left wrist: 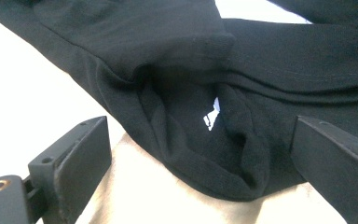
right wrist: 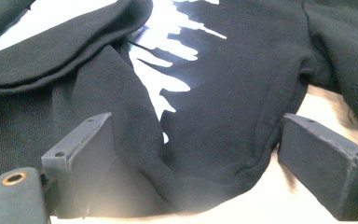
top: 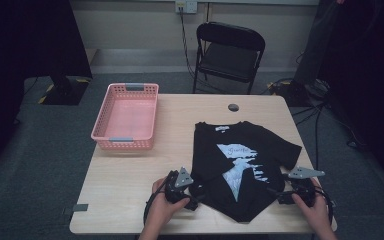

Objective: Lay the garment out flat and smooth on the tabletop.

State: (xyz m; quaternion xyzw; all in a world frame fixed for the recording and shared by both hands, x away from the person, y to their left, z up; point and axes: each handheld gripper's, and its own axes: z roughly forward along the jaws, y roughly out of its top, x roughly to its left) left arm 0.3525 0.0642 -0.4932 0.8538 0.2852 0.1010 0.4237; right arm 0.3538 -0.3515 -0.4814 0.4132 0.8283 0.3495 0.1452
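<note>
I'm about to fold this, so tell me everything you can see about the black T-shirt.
The T-shirt is black knit fabric with a pale blue-white print on the chest and a small label at the collar. It lies front up on the table, collar away from the person, one sleeve spread toward the far right edge. Its near hem is bunched into folds. The left gripper and right gripper each sit open at a near corner, jaws either side of the cloth, not yet closed on it.

A T-shirt (top: 240,165) lies spread on the table (top: 130,175), right of centre toward the near edge. A basket (top: 126,116) stands to its far left. Behind the table's far edge stands a chair (top: 228,54). A small round thing (top: 233,107), perhaps a cable hole, lies just beyond the collar.
</note>
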